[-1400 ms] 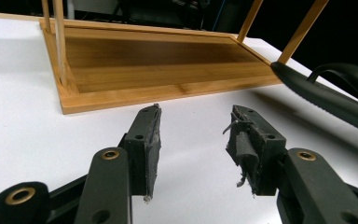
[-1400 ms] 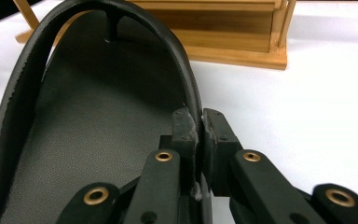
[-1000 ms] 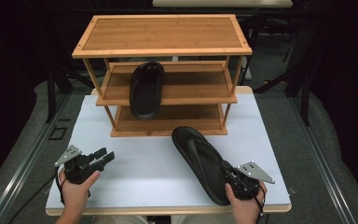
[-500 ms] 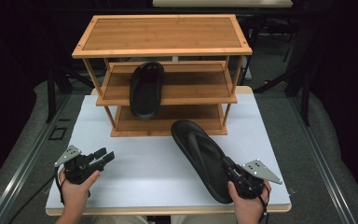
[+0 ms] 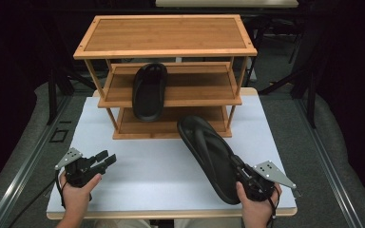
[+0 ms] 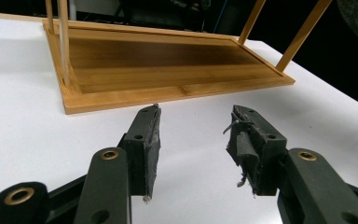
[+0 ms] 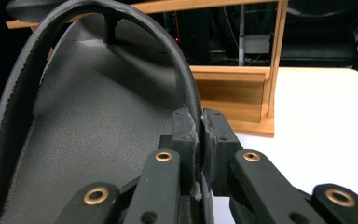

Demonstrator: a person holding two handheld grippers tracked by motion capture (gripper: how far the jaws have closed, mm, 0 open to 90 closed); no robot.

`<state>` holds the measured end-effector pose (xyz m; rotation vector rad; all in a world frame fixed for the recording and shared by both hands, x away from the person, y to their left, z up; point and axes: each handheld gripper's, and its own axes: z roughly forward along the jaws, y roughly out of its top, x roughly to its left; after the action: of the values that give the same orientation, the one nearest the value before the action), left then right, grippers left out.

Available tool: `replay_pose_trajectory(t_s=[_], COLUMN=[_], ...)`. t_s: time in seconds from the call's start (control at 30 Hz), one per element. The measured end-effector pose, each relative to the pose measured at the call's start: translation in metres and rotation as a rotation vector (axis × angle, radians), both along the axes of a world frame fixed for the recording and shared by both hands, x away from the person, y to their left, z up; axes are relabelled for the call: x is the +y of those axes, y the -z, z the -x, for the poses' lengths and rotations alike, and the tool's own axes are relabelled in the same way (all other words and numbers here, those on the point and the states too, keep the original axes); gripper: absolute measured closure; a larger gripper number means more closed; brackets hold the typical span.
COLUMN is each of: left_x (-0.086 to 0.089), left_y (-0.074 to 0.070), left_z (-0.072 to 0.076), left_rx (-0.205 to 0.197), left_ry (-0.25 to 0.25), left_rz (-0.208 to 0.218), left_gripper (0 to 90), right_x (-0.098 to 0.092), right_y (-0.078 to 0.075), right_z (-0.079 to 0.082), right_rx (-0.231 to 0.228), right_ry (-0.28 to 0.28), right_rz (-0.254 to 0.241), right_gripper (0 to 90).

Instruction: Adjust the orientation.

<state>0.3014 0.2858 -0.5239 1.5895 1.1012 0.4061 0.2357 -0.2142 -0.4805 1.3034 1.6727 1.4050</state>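
A black flip-flop sandal (image 5: 208,153) hangs tilted above the white table, its heel toward the person and its toe toward the rack. My right gripper (image 5: 243,175) is shut on the sandal's right edge near the heel; in the right gripper view the two pads pinch the sandal's strap and rim (image 7: 177,88) at the right gripper (image 7: 199,122). A second black sandal (image 5: 149,91) lies on the middle shelf of the bamboo shoe rack (image 5: 166,33). My left gripper (image 5: 106,158) rests low at the table's front left, open and with nothing in it, the left gripper (image 6: 193,140) facing the rack's bottom shelf (image 6: 168,65).
The white table (image 5: 152,166) has bare room between the two hands. The rack stands at its back edge; its top shelf and bottom shelf (image 5: 171,126) carry nothing. Dark floor and black stands surround the table.
The right hand has lifted the sandal, and its toe end now hangs higher and nearer the rack's bottom shelf. The left hand has kept still.
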Motion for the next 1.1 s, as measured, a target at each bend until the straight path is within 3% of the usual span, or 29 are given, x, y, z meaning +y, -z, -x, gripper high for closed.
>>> replay_pose_trajectory(t_s=[0.67,0.93,1.1], left_x=[0.000,0.000,0.002], left_y=[0.000,0.001,0.001], left_z=[0.000,0.000,-0.001], left_rx=[0.001,0.000,0.000], left_ry=[-0.001,-0.002,-0.002], left_rz=[0.001,0.007,0.002], left_gripper=[52.9,52.9,52.9], right_x=[0.002,0.010,0.013], right_y=[-0.027,-0.045,-0.055], right_z=[-0.009,-0.032,-0.054], right_rx=[-0.078,-0.113,-0.108], right_ry=[0.006,0.010,0.020], right_rz=[-0.002,0.006,-0.001], right_gripper=[83.8,83.8,83.8])
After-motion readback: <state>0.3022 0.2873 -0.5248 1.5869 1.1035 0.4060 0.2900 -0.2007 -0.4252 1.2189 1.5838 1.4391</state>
